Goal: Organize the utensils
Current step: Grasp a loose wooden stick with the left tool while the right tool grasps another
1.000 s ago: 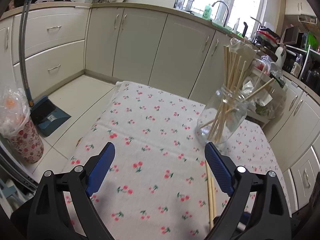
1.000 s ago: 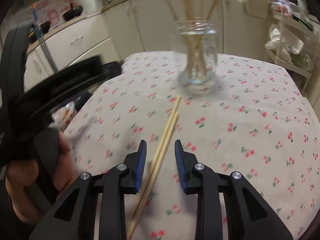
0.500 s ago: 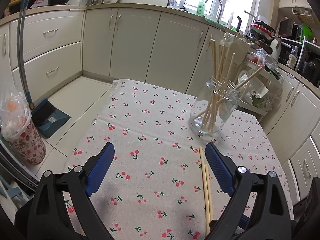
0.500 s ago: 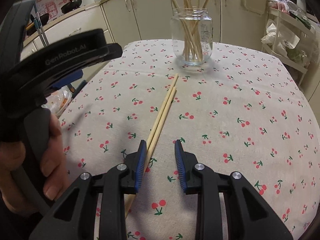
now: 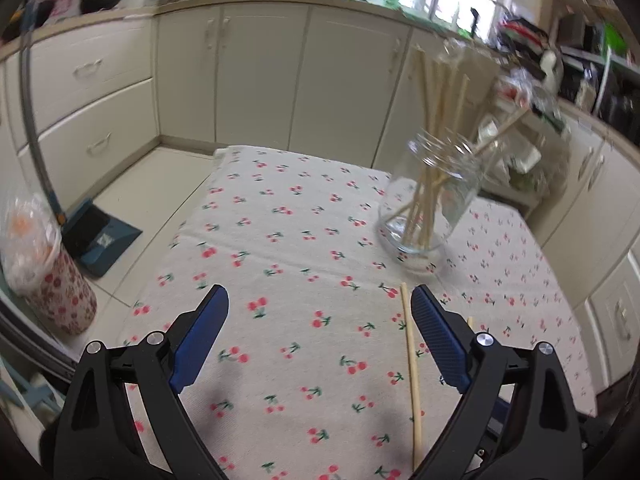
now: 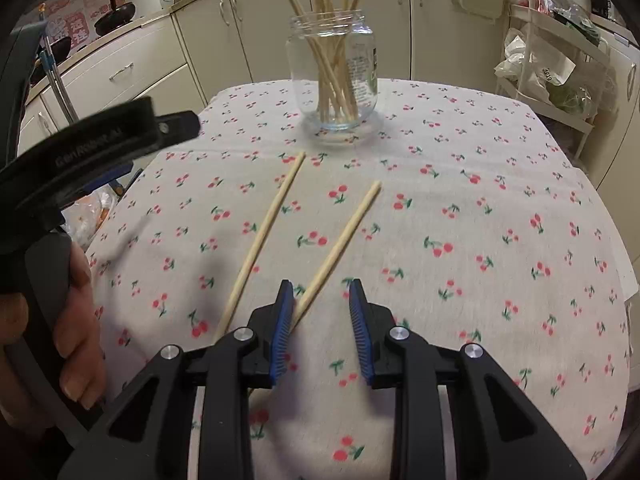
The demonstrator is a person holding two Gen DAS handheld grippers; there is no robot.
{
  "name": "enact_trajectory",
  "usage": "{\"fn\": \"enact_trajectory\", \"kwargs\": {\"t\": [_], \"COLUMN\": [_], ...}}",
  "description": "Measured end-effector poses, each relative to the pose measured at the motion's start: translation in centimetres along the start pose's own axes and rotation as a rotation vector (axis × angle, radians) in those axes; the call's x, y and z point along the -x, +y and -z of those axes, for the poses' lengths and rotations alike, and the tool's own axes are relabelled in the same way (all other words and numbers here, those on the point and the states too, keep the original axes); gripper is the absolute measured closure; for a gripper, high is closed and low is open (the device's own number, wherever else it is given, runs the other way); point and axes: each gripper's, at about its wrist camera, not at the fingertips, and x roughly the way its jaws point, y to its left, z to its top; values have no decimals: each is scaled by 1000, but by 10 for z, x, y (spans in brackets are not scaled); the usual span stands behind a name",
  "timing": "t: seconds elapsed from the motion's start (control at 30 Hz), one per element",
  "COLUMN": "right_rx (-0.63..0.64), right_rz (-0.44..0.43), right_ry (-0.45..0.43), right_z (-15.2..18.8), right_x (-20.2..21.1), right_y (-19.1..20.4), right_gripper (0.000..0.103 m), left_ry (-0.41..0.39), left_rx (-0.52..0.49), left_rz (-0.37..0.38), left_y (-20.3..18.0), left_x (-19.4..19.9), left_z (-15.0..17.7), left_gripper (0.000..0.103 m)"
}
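Note:
A glass jar [image 6: 334, 70] holding several wooden chopsticks stands at the far side of the cherry-print tablecloth [image 6: 460, 208]; it also shows in the left wrist view [image 5: 430, 196]. Two loose chopsticks lie on the cloth: the left one [image 6: 264, 232] and the right one [image 6: 340, 240], which runs in between the fingers of my right gripper [image 6: 322, 304] against its left pad. The right gripper is open. My left gripper [image 5: 318, 320] is wide open and empty above the cloth, with one chopstick [image 5: 412, 376] beside its right finger. The left gripper's body [image 6: 92, 148] shows at the left of the right wrist view.
Cream kitchen cabinets [image 5: 256, 76] surround the table. A dustpan [image 5: 98, 236] and a floral bin with a bag [image 5: 44, 276] stand on the floor at the left. A cluttered rack [image 6: 548, 64] stands at the right behind the table.
The two chopsticks, side by side before, have spread apart; the right one has swung right and lies between the right gripper's fingers. The left gripper has shifted slightly.

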Motion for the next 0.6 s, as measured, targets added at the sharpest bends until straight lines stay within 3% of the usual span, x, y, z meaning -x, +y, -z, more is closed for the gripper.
{"fn": "enact_trajectory", "kwargs": {"t": [0.2,0.27,0.37,0.43,0.5,0.6], "right_rx": [-25,-42,-79,-90,-85,-62], "right_rz": [54,82,93,90,88,87], "right_ry": [11,17,20,13,11,20], "right_z": [-20,-23,-21,-21,-22,-29], "right_x": [-12,-9,-5,-4,-5,-11], "right_y": [-22,-37,-57,-63,-63,-59], "right_gripper": [74,74,74,74,74,74], "left_ry": [65,94,152,200,228,218], "left_rx": [-190,-230,-253,-246,-239,-255], "left_rz": [-28,-32,-17,2,16,16], "left_y": [-49,-61,-68,-68,-66,-68], "left_x": [-31,-41,-56,-66,-72,-71], "left_z": [-7,-7,-5,-2,3,5], "left_gripper": [15,19,37,55,64,67]}}
